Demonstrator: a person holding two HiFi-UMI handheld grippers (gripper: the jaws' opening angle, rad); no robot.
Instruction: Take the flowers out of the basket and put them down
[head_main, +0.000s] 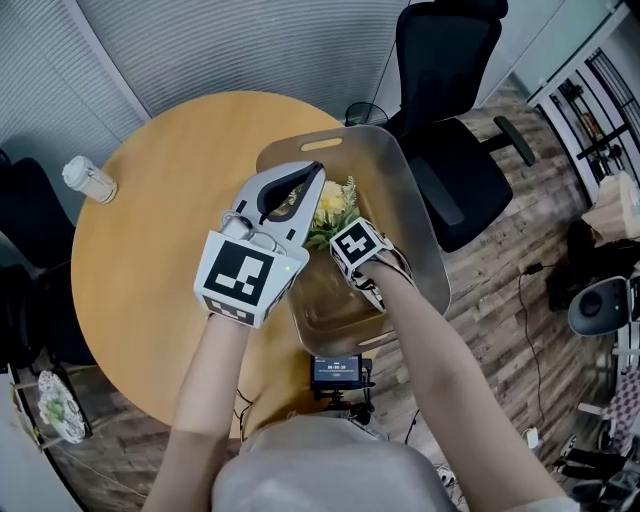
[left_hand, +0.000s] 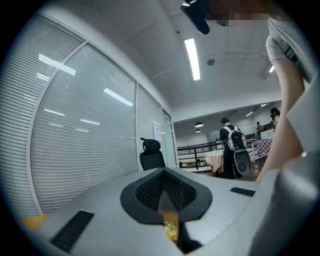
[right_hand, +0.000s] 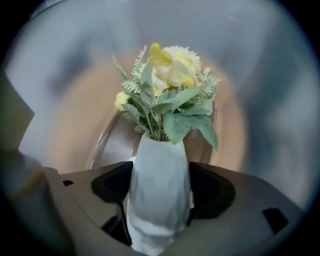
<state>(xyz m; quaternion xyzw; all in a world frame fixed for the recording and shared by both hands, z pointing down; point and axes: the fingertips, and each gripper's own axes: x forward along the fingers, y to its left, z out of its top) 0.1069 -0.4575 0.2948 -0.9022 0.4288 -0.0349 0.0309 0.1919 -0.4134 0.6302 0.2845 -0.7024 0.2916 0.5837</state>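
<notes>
Nearest us, our right gripper (right_hand: 160, 187) points down into the grey basket (head_main: 425, 230). Its jaws are apart with the white vase (right_hand: 159, 155) between them, close along both its sides. The yellow and white flowers (right_hand: 167, 90) stand in that vase, still inside the basket. Just beside it, our left gripper (left_hand: 164, 175) hangs level above the basket, jaws together and empty. The basket sits on the round wooden worktop (head_main: 160, 230). A small jar (head_main: 88, 180) stands at its far left edge, and a black office chair (head_main: 450, 150) is beyond.
</notes>
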